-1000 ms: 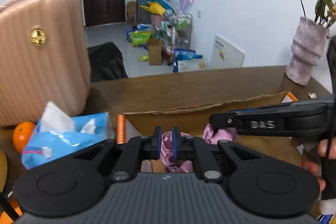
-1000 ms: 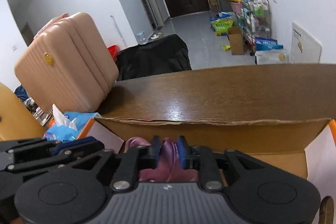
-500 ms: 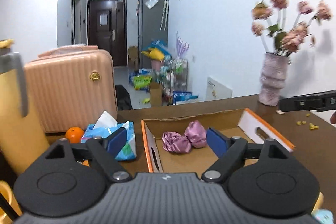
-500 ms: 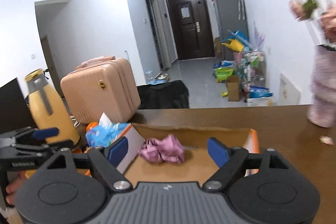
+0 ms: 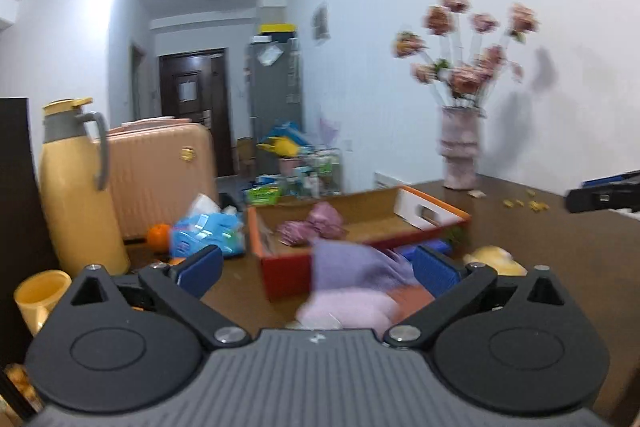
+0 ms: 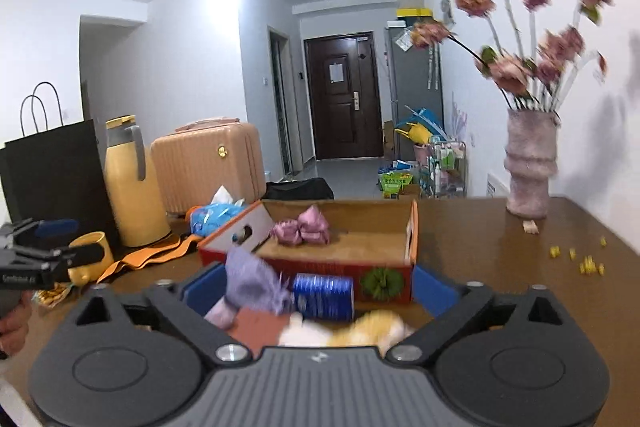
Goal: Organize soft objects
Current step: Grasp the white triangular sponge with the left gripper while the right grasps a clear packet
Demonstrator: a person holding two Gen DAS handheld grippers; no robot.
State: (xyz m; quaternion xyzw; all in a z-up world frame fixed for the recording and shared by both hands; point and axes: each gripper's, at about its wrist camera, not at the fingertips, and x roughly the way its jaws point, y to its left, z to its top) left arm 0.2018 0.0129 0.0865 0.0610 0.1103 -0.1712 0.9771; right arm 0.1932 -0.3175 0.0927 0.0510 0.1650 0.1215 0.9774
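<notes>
Two pink satin bundles lie inside the open cardboard box on the brown table. In front of the box lies a lilac cloth, with a blue roll, a green pompom and a yellow plush beside it. My left gripper is back from the box, its jaws opening wide, pads pressing nothing. My right gripper is the same, jaws opening over the loose soft things without gripping them.
A yellow thermos, pink suitcase, blue tissue pack, orange and yellow cup crowd the left. A vase of flowers stands back right, with yellow crumbs nearby. A black paper bag stands far left.
Both grippers let go of the pink satin bundles, opened wide and drew back from the box. The bundles now lie in the box; the lilac cloth and plush have come into view.
</notes>
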